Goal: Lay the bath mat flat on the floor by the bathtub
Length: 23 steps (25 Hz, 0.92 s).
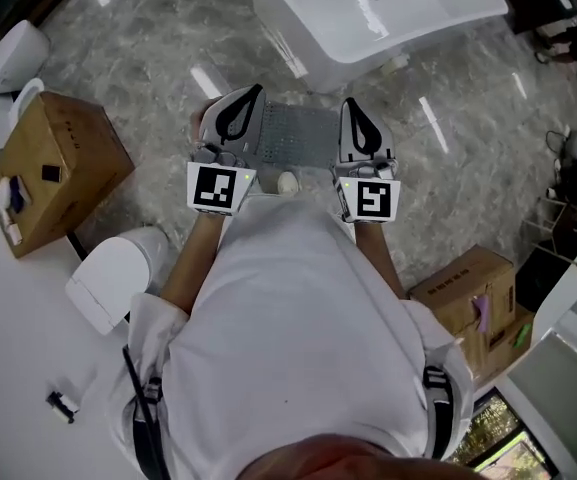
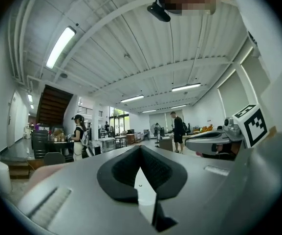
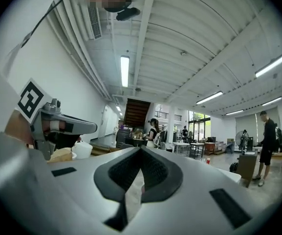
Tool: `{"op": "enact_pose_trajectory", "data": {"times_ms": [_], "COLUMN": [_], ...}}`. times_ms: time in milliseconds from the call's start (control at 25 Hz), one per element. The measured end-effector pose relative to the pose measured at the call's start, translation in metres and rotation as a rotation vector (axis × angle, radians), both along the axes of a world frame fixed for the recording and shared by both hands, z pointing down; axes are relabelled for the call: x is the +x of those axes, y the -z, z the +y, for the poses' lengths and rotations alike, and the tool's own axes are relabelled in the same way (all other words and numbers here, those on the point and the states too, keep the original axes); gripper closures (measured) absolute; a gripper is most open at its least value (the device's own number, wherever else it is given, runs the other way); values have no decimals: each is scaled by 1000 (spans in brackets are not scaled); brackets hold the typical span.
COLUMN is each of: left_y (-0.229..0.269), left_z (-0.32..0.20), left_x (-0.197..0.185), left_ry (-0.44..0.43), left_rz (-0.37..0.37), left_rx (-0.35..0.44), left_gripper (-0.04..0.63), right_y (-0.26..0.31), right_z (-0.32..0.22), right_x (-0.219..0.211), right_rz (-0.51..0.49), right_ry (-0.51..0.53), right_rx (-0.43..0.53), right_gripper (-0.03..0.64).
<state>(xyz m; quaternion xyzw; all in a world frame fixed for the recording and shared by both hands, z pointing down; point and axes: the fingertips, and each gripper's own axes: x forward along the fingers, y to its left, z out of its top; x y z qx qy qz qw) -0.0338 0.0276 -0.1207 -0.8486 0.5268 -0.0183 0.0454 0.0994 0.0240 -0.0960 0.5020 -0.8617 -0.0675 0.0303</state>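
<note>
The grey bath mat (image 1: 299, 136) hangs stretched between my two grippers, held up in front of the person's chest, just short of the white bathtub (image 1: 388, 10). My left gripper (image 1: 238, 106) is shut on the mat's left edge and my right gripper (image 1: 354, 110) is shut on its right edge. Both point upward. A pale sliver of the mat (image 2: 146, 199) shows pinched between the jaws of my left gripper (image 2: 140, 152) in the left gripper view. The right gripper view shows the same, a strip of mat (image 3: 133, 196) in the closed right gripper (image 3: 141, 153).
Marbled grey floor (image 1: 158, 58) lies in front of the tub. A cardboard box (image 1: 60, 168) and a white lidded fixture (image 1: 113, 280) stand at the left. More cardboard boxes (image 1: 473, 298) sit at the right. People stand far off in the hall.
</note>
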Motion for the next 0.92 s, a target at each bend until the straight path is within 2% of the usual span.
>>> {"op": "enact_pose_trajectory", "data": {"times_ms": [160, 320, 920], "left_y": [25, 31, 28], "left_z": [1, -5, -25], "left_x": [-8, -13, -39], "left_ry": [-41, -84, -127], "left_rz": [33, 25, 47], "left_rx": [18, 31, 21], "left_gripper": [598, 598, 598], "right_y": [22, 38, 56], "right_z": [2, 0, -12], "right_x": [-22, -42, -70], "right_rz": [-14, -30, -2], "right_ry": [-15, -21, -65], "right_rx": [24, 52, 75], "right_gripper": [615, 615, 615]}}
